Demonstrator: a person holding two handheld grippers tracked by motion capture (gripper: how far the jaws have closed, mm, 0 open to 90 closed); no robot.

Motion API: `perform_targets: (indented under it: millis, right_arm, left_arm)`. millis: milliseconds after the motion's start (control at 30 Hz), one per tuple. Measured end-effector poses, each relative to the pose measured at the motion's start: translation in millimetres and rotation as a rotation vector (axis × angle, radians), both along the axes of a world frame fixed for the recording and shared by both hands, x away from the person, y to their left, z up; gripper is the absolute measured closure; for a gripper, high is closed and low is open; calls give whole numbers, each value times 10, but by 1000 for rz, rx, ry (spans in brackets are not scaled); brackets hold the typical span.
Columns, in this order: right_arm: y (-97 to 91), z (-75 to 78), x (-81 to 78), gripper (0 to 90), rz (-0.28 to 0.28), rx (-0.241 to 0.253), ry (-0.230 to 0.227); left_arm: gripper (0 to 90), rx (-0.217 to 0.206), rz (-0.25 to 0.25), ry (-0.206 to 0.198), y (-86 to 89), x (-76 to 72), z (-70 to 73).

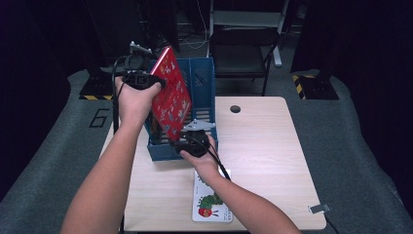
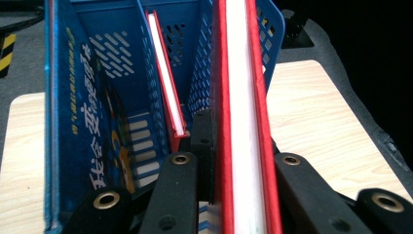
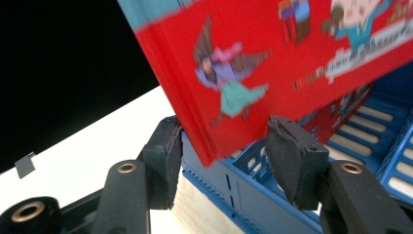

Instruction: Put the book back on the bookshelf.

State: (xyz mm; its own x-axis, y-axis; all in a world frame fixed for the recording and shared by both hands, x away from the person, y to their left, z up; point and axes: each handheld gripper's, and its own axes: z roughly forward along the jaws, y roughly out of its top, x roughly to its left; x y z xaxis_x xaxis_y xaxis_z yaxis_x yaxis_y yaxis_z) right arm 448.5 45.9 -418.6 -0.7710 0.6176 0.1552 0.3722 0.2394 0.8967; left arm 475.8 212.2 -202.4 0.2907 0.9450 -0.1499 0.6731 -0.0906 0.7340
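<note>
A red picture book (image 1: 170,92) hangs tilted above the blue file organizer (image 1: 204,83) at the table's back left. My left gripper (image 1: 157,81) is shut on its upper edge; in the left gripper view the book (image 2: 241,122) stands edge-on between the jaws of that gripper (image 2: 243,156). My right gripper (image 1: 187,137) sits at the book's lower corner, just over the organizer's front wall. In the right gripper view that corner (image 3: 272,63) dips between the spread jaws of the gripper (image 3: 226,146), which stands open. A thinner red book (image 2: 165,78) and a blue book (image 2: 92,131) stand inside the organizer.
A white caterpillar picture book (image 1: 212,200) lies flat near the front edge of the wooden table (image 1: 272,161), under my right forearm. A cable hole (image 1: 235,108) sits at the table's back. A dark chair (image 1: 243,48) stands behind the table.
</note>
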Motion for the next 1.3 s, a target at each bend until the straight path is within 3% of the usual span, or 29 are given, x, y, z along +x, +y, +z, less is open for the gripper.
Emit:
perform_targets:
  millis: [167,300,567,800,967,1300]
  right_arm:
    - [-1,55,22,478,-13,-12,-20]
    - [-22,38,72,492,-22,3,16]
    - [12,26,81,511,-9,-16,-1]
    - [-3,-6,132,525,-9,-22,12]
    - [-16,-38,176,541,-18,-6,47]
    - [-45,-45,203,541,-41,-11,53]
  left_arm:
    - [790,0,10,8,-37,29,-26]
    - [790,7,17,13,-42,25,-34]
    - [790,5,24,26,2,24,-72]
    - [790,13,28,33,-20,40,-127]
    - [789,28,28,47,-58,60,-159]
    - [786,28,25,67,-78,75,-270]
